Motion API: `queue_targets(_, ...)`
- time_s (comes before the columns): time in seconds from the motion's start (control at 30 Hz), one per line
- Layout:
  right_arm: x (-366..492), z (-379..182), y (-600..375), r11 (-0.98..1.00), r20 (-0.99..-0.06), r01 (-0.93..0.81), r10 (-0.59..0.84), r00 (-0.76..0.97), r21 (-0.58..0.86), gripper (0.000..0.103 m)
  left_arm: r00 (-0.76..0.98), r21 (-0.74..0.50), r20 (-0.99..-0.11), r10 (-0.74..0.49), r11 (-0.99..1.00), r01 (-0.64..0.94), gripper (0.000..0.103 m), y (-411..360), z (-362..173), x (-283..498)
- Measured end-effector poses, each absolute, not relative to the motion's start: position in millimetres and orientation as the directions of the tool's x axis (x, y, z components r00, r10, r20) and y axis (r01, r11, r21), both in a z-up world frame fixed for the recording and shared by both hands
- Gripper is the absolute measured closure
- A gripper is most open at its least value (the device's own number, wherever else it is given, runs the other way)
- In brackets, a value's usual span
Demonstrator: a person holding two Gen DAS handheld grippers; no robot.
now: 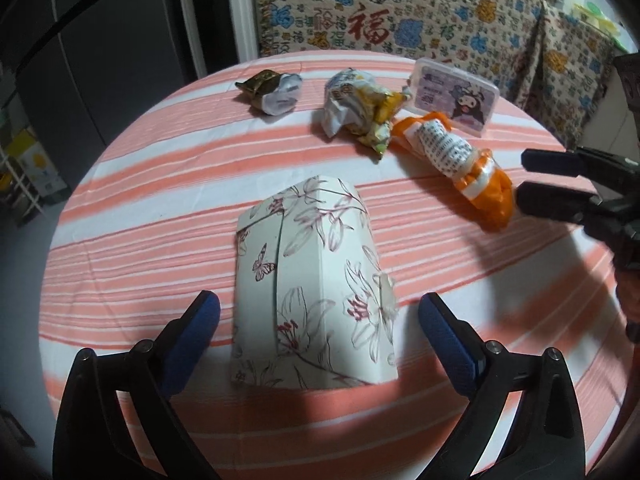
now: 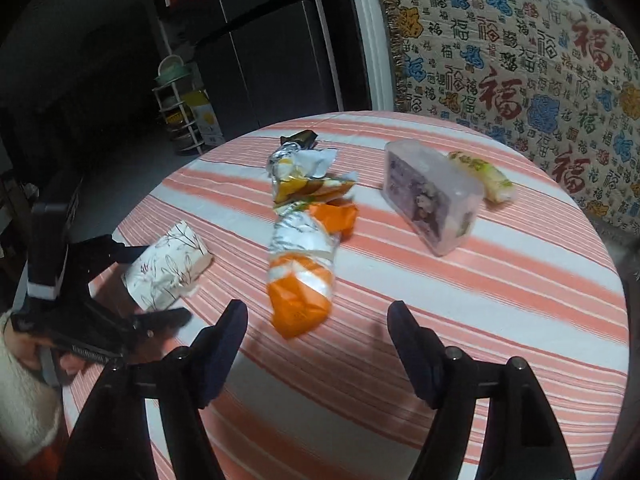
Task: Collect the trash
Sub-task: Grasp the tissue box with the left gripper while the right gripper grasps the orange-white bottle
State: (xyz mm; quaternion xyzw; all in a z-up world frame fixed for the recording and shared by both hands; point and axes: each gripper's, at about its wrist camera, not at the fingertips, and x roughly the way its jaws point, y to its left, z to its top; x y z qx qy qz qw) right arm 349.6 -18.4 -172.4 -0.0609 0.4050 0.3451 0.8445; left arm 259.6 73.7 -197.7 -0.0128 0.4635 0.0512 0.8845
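Note:
A white floral paper box [image 1: 312,280] lies on its side on the striped tablecloth [image 1: 140,220]. My left gripper [image 1: 320,312] stands open around it, both blue pads clear of its sides. To the right, an orange and white wrapper [image 1: 460,164] lies just ahead of my right gripper [image 1: 532,180]. In the right wrist view, my right gripper [image 2: 318,316] is open with the near end of the orange wrapper [image 2: 300,280] between its fingertips, untouched. The left gripper [image 2: 160,284] straddles the floral box [image 2: 168,268]. Beyond them lie a crumpled yellow wrapper [image 2: 304,176] and a dark foil wrapper [image 2: 300,138].
A clear plastic box with a cartoon label [image 2: 432,200] stands at the back right, a yellow-green packet [image 2: 484,180] behind it. A patterned throw [image 2: 520,80] covers furniture past the table. A dark fridge [image 2: 260,60] and a small rack [image 2: 180,112] stand beyond the left edge.

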Motion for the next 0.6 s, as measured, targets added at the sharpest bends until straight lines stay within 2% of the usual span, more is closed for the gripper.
queue_targets(0.13, 354.6, -177.0, 13.3, 0.773, -0.746, -0.629, 0.468, 0.474, 0.085, 0.028, 0.566, 0.029, -0.818, 0.100, 0.991, -0.133, 0.002, 75.7, -198.6, 266.2)
queue_targets(0.23, 361.4, -195.3, 32.0, 0.785, -0.807, -0.620, 0.376, 0.456, 0.015, 0.028, 0.561, 0.030, -0.820, 0.111, 0.988, -0.150, 0.000, 78.5, -200.1, 271.6)
queue_targets(0.5, 365.1, -192.7, 27.0, 0.798, -0.797, -0.602, 0.371, 0.476, 0.011, 0.027, 0.557, 0.033, -0.822, 0.122, 0.985, -0.167, 0.000, 83.6, -201.1, 279.4)
queue_targets(0.6, 366.2, -192.4, 25.6, 0.801, -0.797, -0.599, 0.374, 0.474, 0.019, 0.027, 0.553, 0.020, -0.825, 0.114, 0.985, -0.174, 0.004, 85.8, -197.2, 277.2)
